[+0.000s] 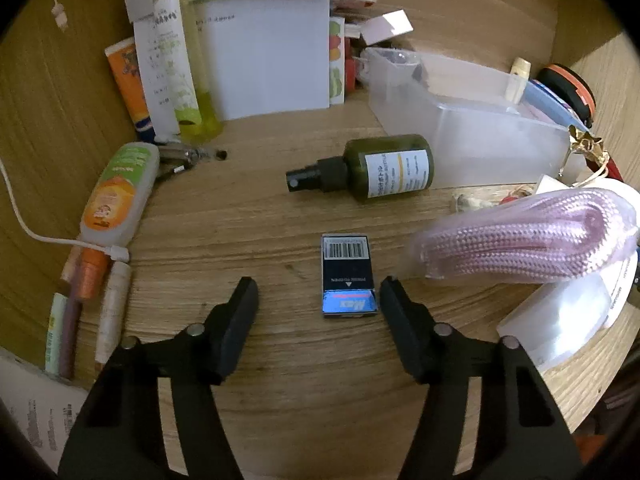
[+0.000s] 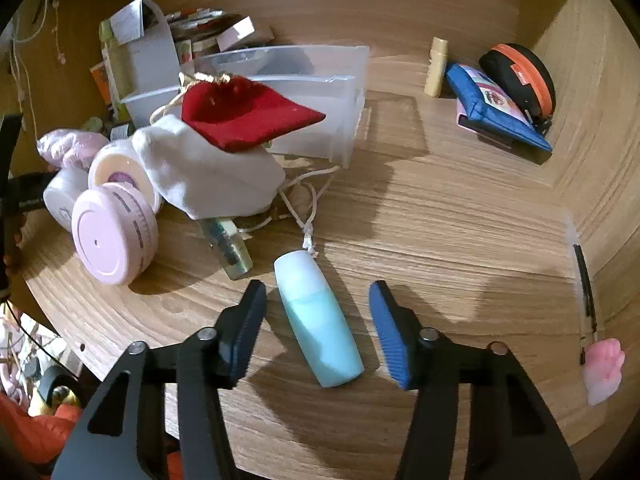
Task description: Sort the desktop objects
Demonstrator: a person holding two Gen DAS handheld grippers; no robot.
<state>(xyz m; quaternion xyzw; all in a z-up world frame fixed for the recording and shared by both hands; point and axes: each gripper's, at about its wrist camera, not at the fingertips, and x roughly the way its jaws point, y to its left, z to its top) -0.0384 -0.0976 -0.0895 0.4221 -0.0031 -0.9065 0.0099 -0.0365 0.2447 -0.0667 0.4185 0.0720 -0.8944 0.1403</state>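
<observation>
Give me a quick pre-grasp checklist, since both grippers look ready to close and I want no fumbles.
1. Left gripper open: ok.
2. Small black box centred between its fingers: not ok, it sits close to one finger.
3. Right gripper open, pads off the object: ok.
4. Pale blue bottle between its fingers: ok, though it lies slanted.
5. White cord clear of the bottle's cap: cannot tell.
6. Clear plastic bin has space: ok.

Light wood-grain surface (image 2: 460,216), wood panel wall (image 1: 460,8) at 12 o'clock, matching side panel (image 2: 592,92) at 2 o'clock. Warm, uneven light, hard shadows cast toward 12 o'clock. Floor not visible.
</observation>
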